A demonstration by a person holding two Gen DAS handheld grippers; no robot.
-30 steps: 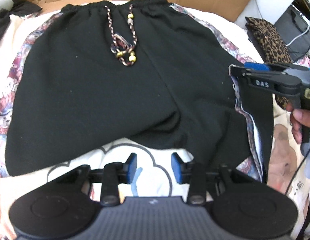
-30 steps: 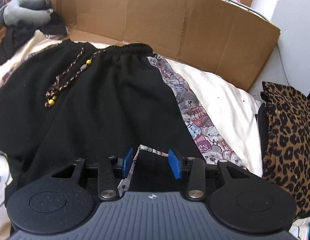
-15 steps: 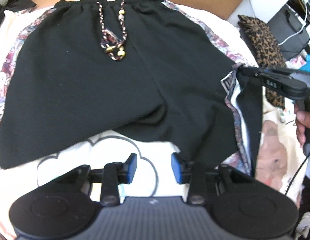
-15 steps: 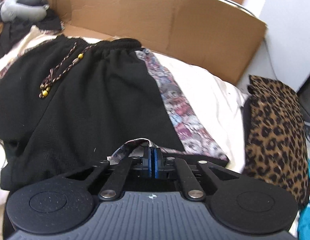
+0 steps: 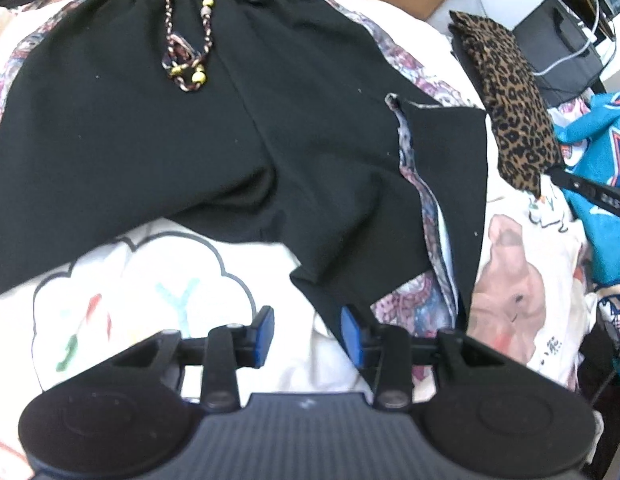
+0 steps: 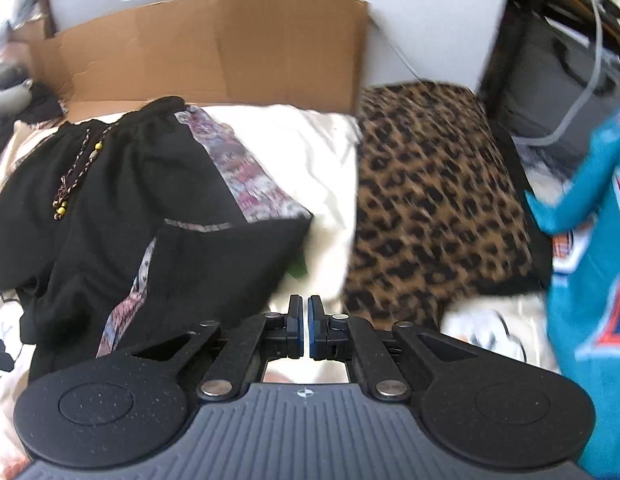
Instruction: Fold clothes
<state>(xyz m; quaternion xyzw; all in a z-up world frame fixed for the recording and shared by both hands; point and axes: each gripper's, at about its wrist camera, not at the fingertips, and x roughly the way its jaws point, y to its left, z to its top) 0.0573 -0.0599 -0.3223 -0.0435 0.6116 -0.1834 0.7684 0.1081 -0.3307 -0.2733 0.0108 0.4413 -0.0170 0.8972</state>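
Observation:
Black shorts (image 5: 150, 128) with patterned side stripes lie flat on the bed, waistband at the far side. A beaded drawstring (image 5: 188, 64) rests on the front. The outer edge of the right leg lies turned over as a black flap (image 5: 441, 160), also seen as the flap (image 6: 230, 256) in the right wrist view. My left gripper (image 5: 308, 334) is open just short of the right leg's hem, with nothing between its pads. My right gripper (image 6: 308, 328) hovers to the right of the shorts (image 6: 110, 200), fingers together with a slim gap and nothing held. One of its fingers (image 5: 589, 192) shows at the right edge.
A folded leopard-print cloth (image 6: 429, 200) lies right of the shorts, and a teal garment (image 6: 589, 300) lies beyond it. A cardboard sheet (image 6: 214, 52) stands along the far side. The printed white bedsheet (image 5: 150, 288) shows in front of the shorts. A dark case (image 6: 557, 80) stands at the far right.
My right gripper, shut on the right leg's edge half a second ago, has let it go and pulled away to the right. The flap now lies on the leg.

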